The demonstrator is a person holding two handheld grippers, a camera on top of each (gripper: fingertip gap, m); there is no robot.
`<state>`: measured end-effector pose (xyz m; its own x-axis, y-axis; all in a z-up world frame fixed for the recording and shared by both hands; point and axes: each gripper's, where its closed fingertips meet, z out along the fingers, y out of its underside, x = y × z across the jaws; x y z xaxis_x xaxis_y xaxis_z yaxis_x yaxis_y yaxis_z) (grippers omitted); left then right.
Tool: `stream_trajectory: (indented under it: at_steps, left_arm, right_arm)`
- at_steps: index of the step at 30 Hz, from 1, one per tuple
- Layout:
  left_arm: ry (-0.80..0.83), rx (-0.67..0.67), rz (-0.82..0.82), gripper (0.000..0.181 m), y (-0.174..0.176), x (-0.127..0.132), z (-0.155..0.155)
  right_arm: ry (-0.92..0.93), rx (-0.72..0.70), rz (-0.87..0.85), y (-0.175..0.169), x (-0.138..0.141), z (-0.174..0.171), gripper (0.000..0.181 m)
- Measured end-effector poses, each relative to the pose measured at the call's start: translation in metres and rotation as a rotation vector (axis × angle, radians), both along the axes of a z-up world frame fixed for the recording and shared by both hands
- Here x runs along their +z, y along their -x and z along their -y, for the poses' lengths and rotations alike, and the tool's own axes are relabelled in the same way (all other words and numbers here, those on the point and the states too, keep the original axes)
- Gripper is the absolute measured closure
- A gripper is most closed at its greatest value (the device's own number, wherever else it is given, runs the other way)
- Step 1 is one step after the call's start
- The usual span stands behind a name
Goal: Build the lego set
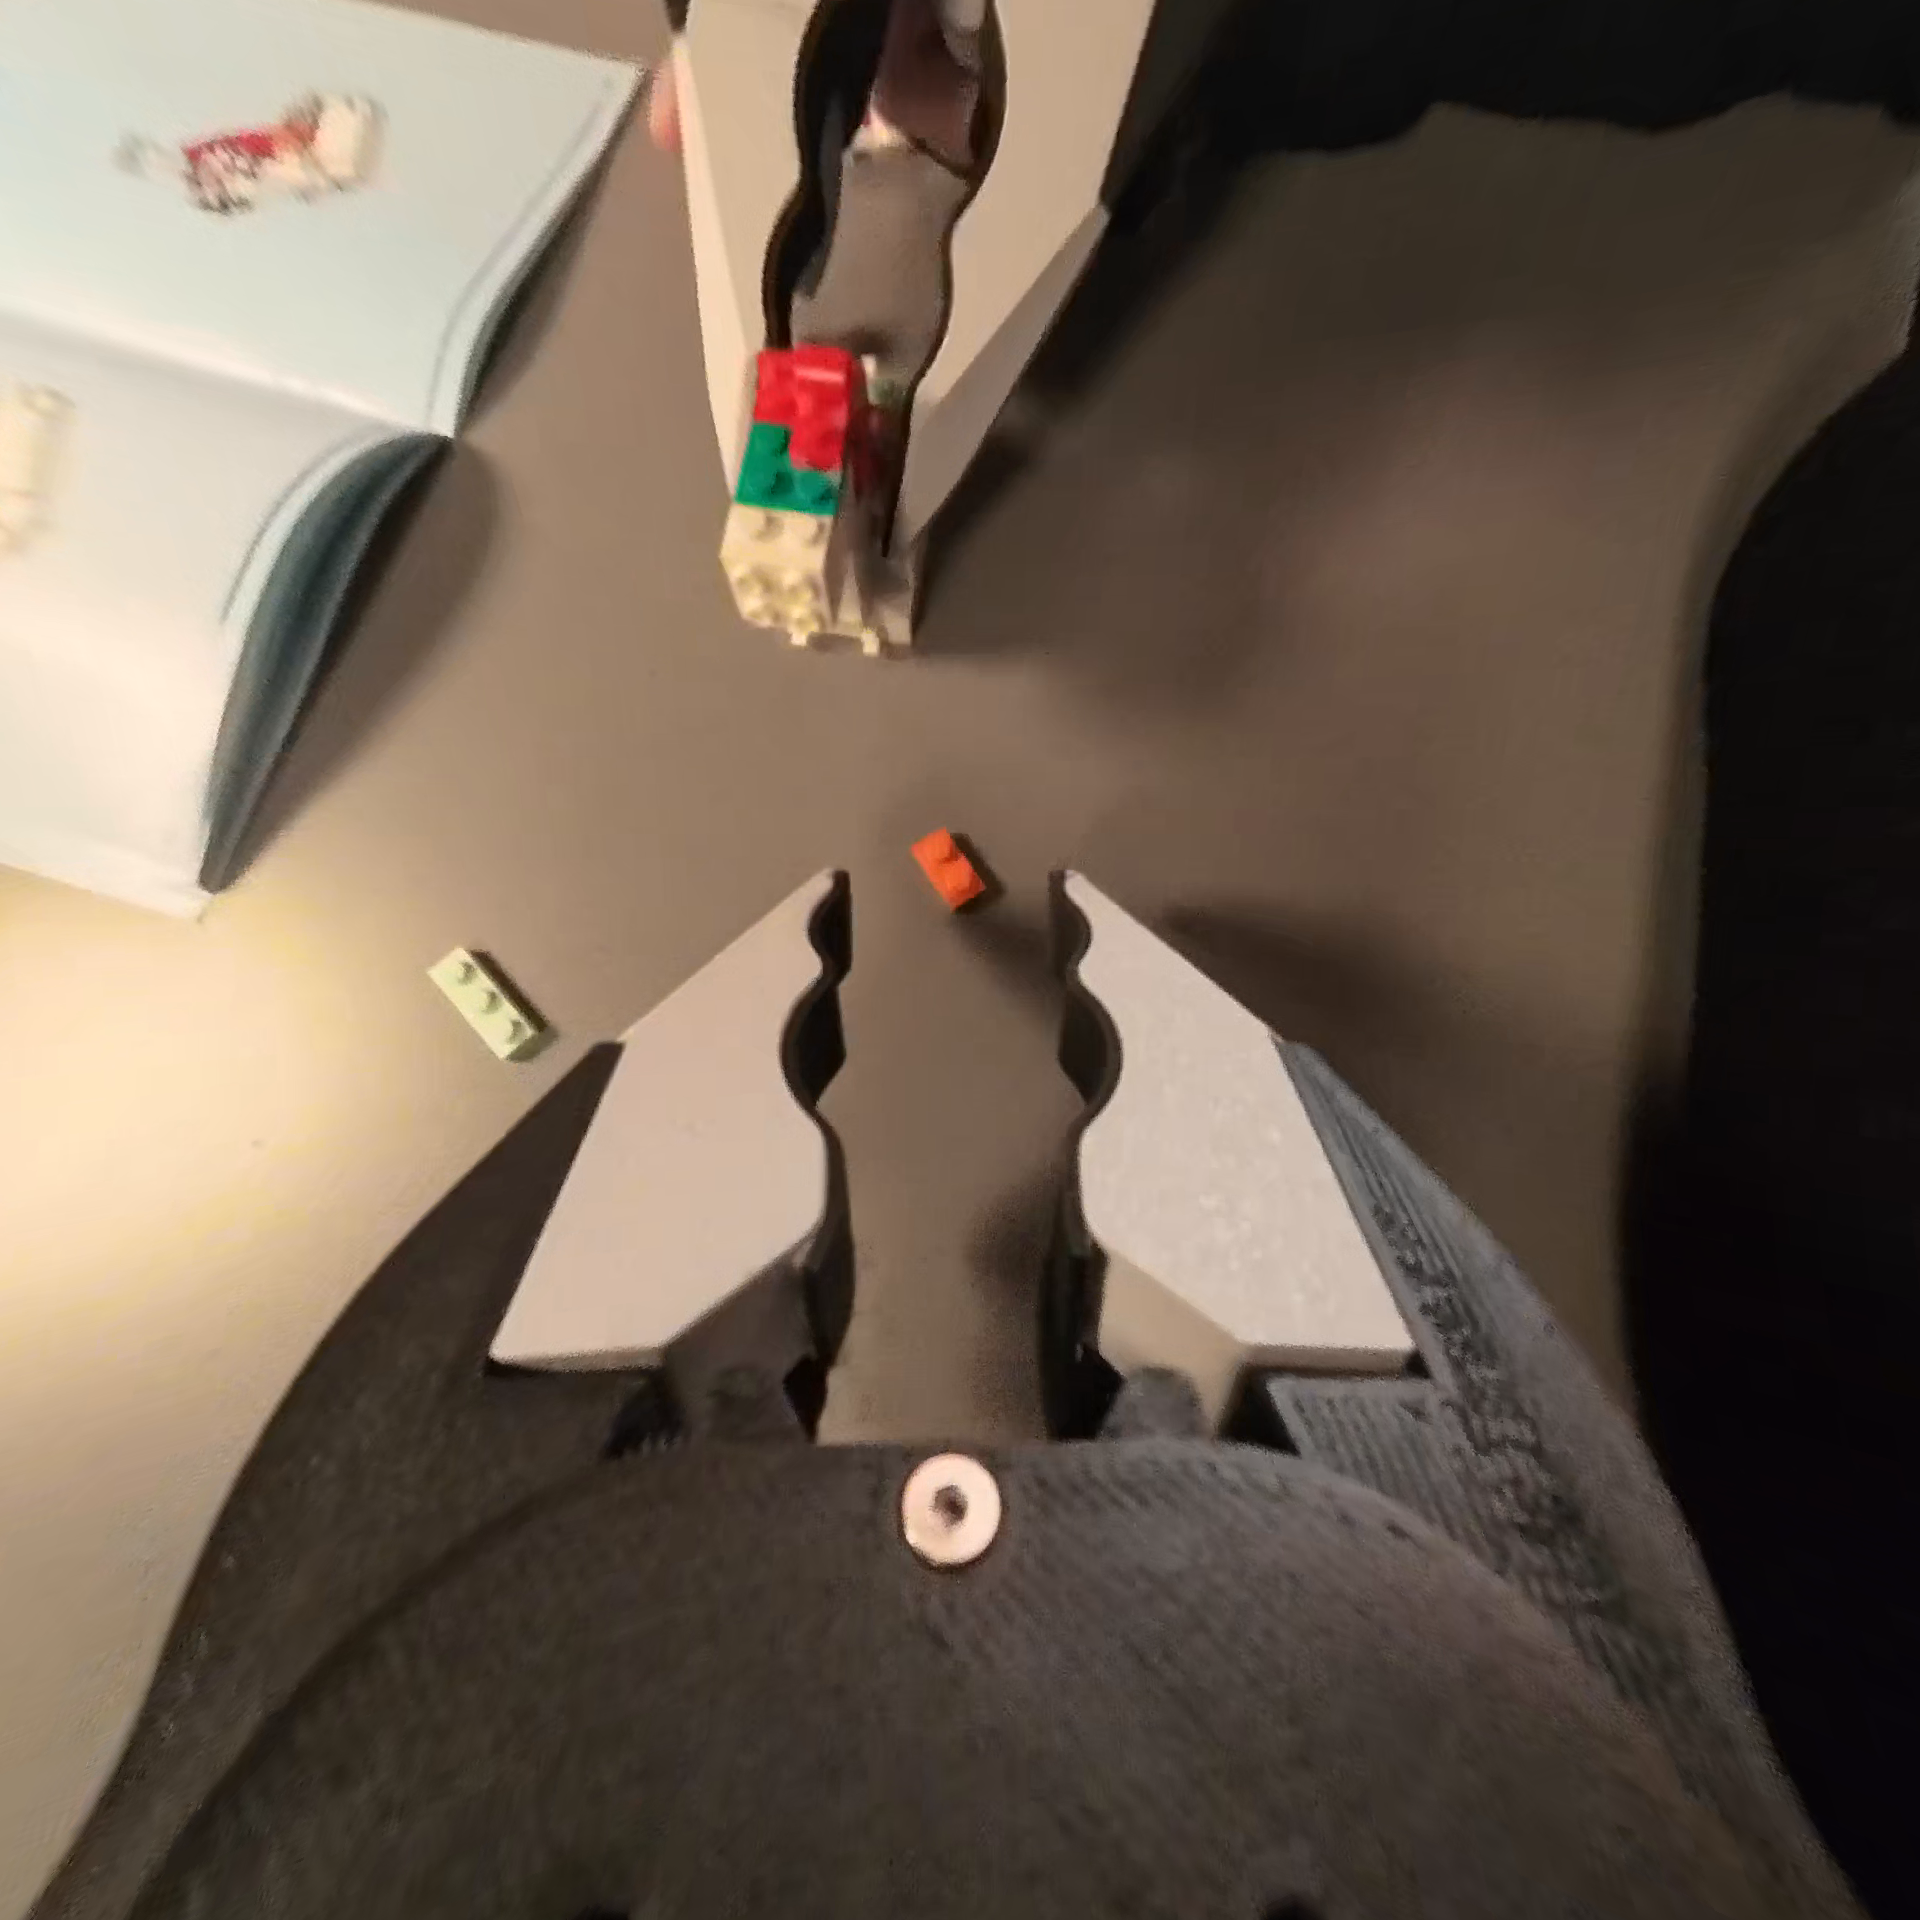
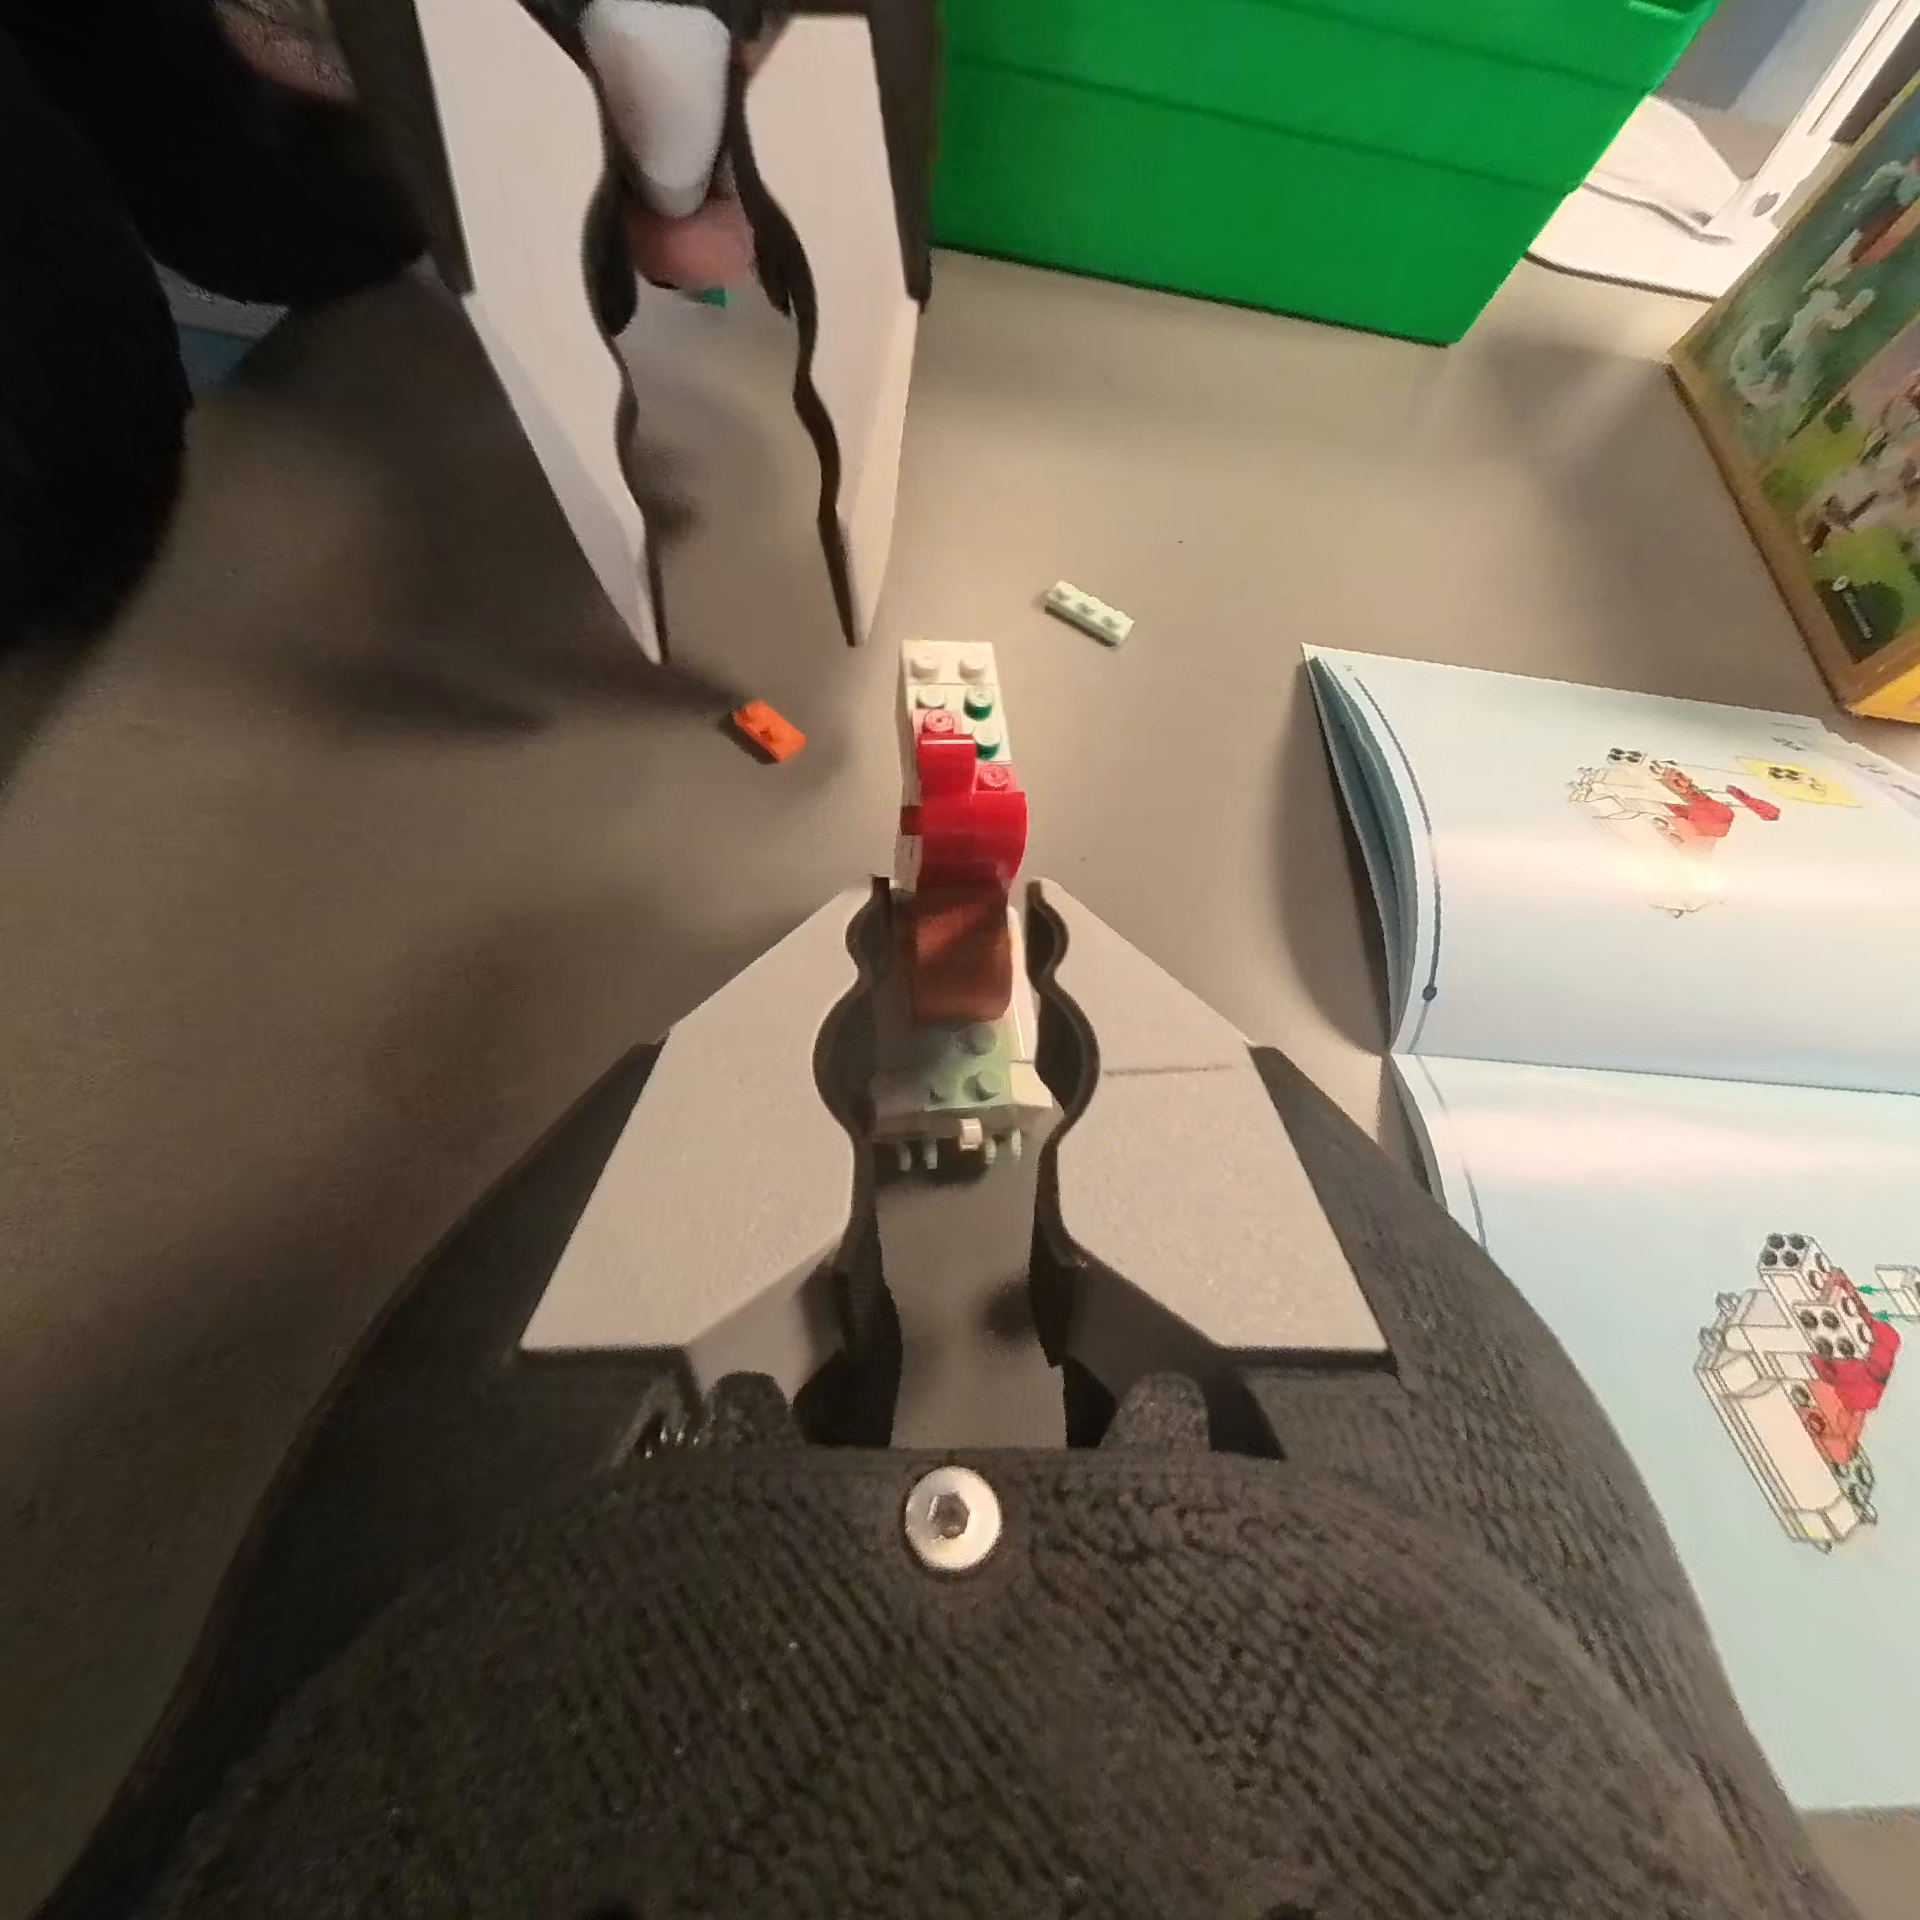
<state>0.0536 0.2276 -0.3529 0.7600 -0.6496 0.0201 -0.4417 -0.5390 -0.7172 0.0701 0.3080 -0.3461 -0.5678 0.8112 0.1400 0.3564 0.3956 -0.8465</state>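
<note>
My right gripper point(image 2: 958, 894) is shut on a partly built lego model point(image 2: 956, 790) of white, green, red and brown bricks and holds it above the grey table. In the left wrist view the same model point(image 1: 805, 488) hangs in the right gripper point(image 1: 831, 582) straight ahead. My left gripper point(image 1: 948, 883) is open and empty, its tips low over the table just short of a small orange brick point(image 1: 951, 871). In the right wrist view the left gripper point(image 2: 753, 639) stands open right behind the orange brick point(image 2: 767, 730).
A pale green 1x3 plate point(image 1: 488, 1003) lies loose on the table, also in the right wrist view point(image 2: 1088, 613). An open instruction booklet point(image 2: 1662, 935) lies beside it point(image 1: 208, 416). A green bin point(image 2: 1247, 156) and the set's box point(image 2: 1818, 416) stand behind.
</note>
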Motion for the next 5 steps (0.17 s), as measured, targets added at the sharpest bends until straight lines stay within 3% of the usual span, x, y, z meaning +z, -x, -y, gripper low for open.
stream_trajectory:
  at_steps: [1, 5]
  left_arm:
    - [0.023, -0.004, 0.01, 0.146, -0.0012, -0.0025, 0.0015]
    - [0.105, -0.022, 0.062, 0.147, -0.0107, -0.0092, 0.0073]
  right_arm:
    - [0.0, 0.002, -0.001, -0.0009, 0.0001, 0.0016, 0.155]
    - [0.011, 0.009, 0.005, -0.0021, 0.0003, 0.008, 0.153]
